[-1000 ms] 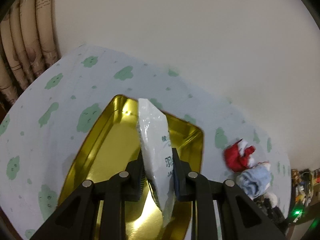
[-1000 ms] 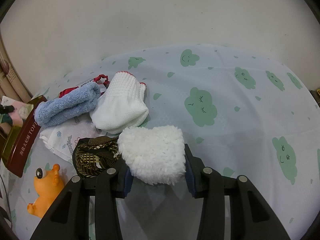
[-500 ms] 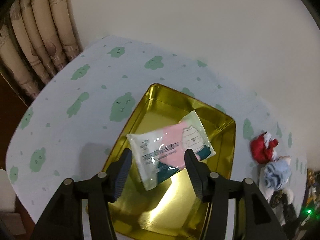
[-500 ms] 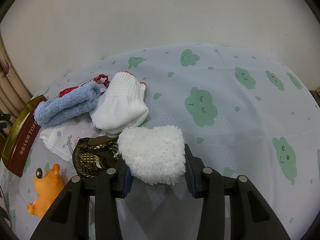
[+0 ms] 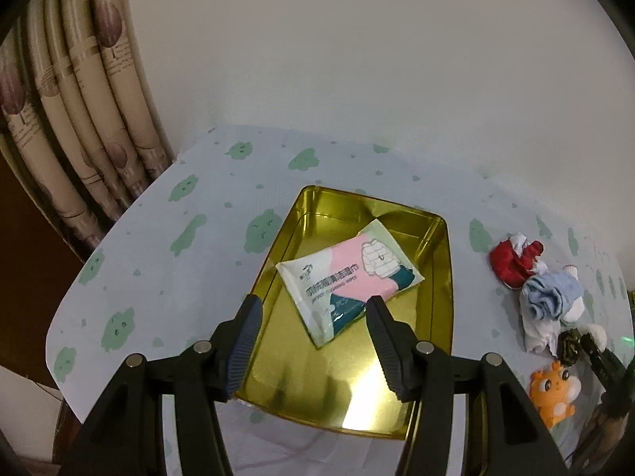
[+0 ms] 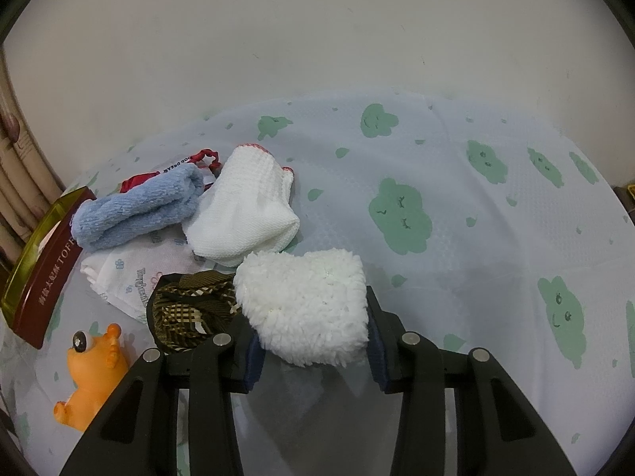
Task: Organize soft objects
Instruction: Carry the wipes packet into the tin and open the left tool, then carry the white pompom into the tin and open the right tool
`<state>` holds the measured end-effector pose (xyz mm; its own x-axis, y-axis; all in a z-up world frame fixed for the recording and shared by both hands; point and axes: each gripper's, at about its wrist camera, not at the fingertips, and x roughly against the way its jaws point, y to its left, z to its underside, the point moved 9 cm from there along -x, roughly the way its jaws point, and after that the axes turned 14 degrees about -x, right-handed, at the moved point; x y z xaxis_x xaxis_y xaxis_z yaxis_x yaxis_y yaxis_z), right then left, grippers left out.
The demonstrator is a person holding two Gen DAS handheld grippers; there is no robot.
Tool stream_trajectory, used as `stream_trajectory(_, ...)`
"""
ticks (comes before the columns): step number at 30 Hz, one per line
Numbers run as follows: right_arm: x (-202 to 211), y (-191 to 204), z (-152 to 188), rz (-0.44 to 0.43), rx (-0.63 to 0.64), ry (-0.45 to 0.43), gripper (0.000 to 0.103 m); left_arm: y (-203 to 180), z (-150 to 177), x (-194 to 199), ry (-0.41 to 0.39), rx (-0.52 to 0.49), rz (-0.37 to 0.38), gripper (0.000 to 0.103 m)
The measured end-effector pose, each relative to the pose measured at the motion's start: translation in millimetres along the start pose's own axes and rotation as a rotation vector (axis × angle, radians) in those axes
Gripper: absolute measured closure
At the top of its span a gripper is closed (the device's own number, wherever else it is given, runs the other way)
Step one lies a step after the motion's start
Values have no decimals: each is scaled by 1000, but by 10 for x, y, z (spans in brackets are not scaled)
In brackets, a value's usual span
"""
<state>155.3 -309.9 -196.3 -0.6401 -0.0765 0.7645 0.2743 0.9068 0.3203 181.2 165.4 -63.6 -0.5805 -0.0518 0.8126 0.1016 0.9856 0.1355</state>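
A pink-and-white wipes pack [image 5: 349, 277] lies flat inside the gold tin tray [image 5: 440, 277]. Above the tray's near end hangs my left gripper [image 5: 313, 331], open, nothing between its fingers. In the right wrist view my right gripper [image 6: 313, 341] is shut on a fluffy white cloth [image 6: 305, 309], just above the table. Left of it lie a brown checked fabric [image 6: 186, 309], a white knit cloth [image 6: 242, 214], a rolled blue towel [image 6: 135, 206], a printed white packet [image 6: 127, 269] and a red item [image 6: 135, 179].
An orange rubber toy [image 6: 87, 373] sits at the near left, next to the tin's maroon side [image 6: 43, 273]. The cloud-print tablecloth [image 6: 436, 198] covers the table up to a pale wall. Rolled paper tubes [image 5: 79, 119] lean at the far left.
My left gripper let go of the wipes pack, which dropped flat into the tin, then drew back and up with jaws wide. The right gripper and its fluffy cloth stayed put.
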Motion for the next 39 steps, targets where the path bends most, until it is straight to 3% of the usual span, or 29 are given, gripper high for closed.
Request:
stream_trajectory(12, 203, 114, -81, 78, 41, -22, 65, 332, 293, -47, -29, 25, -123, 47)
stream_trajectory(18, 376, 421, -129, 84, 83, -37, 65, 510, 404, -50, -50, 47, -161, 47)
stream_trajectory(23, 518, 907, -128, 33, 149, -40, 65, 650, 468, 6, -86, 49, -212, 47)
stream_trajectory(30, 660, 1787, -12, -87, 249, -14, 65, 774, 518, -18, -88, 102, -179, 46)
stream_trajectory(39, 522, 2823, 413, -224, 369, 75, 65, 1000, 560, 45, -108, 180, -231, 46)
